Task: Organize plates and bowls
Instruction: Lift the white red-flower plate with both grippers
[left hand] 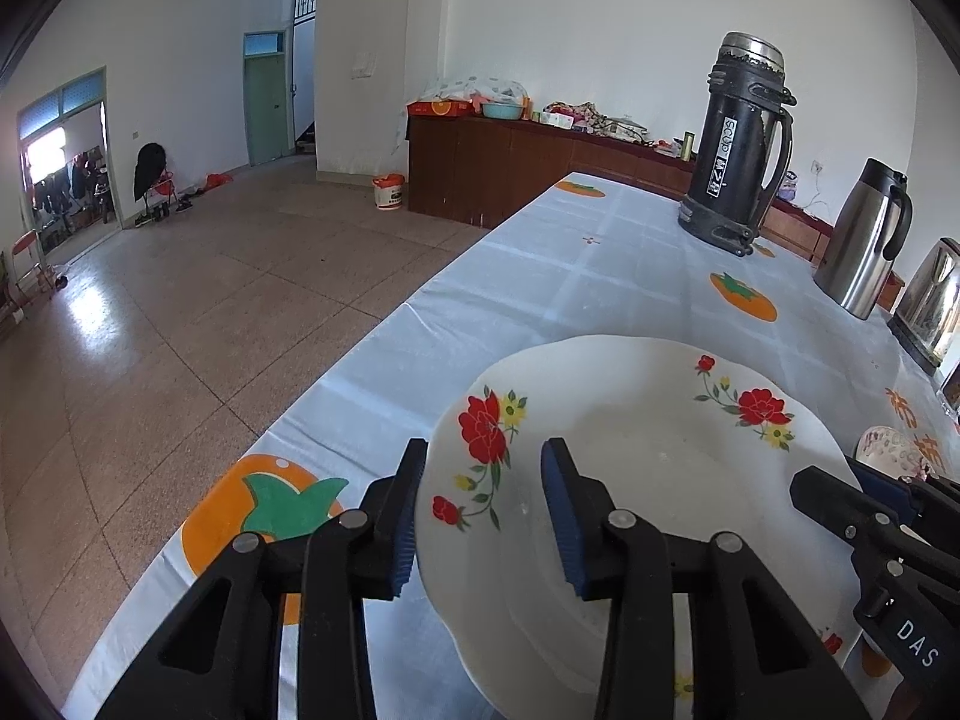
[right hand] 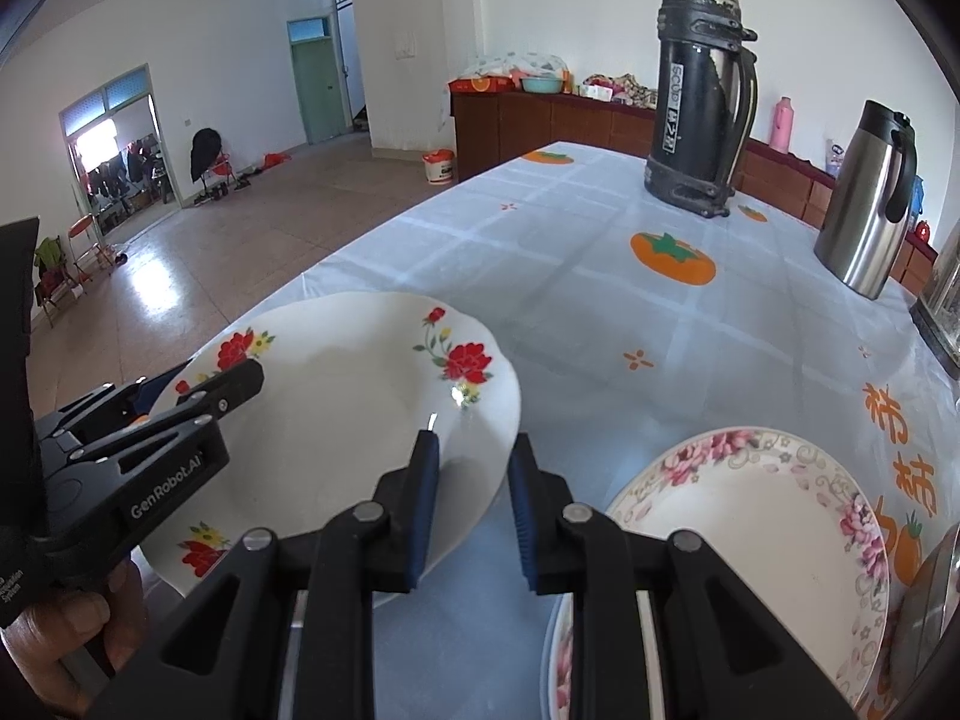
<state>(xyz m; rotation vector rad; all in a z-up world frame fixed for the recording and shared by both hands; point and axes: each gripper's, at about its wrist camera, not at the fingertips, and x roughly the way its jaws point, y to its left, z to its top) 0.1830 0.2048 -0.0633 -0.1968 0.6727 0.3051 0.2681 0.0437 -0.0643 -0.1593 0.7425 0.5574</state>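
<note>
A white plate with red flowers (left hand: 636,456) lies on the table. My left gripper (left hand: 480,516) straddles its left rim, one finger outside and one over the plate, jaws apart and not clamped. In the right wrist view the same plate (right hand: 336,408) lies at left, and my right gripper (right hand: 471,510) straddles its right rim, jaws apart. The left gripper (right hand: 198,396) shows at the plate's far side there. A second plate with a pink flower border (right hand: 756,534) lies to the right of my right gripper.
A tall black thermos (left hand: 735,144), a steel jug (left hand: 864,240) and a steel kettle (left hand: 930,306) stand along the far right of the persimmon-print tablecloth (left hand: 540,288). The table's left edge drops to a tiled floor. A metal object (right hand: 936,600) sits at the right edge.
</note>
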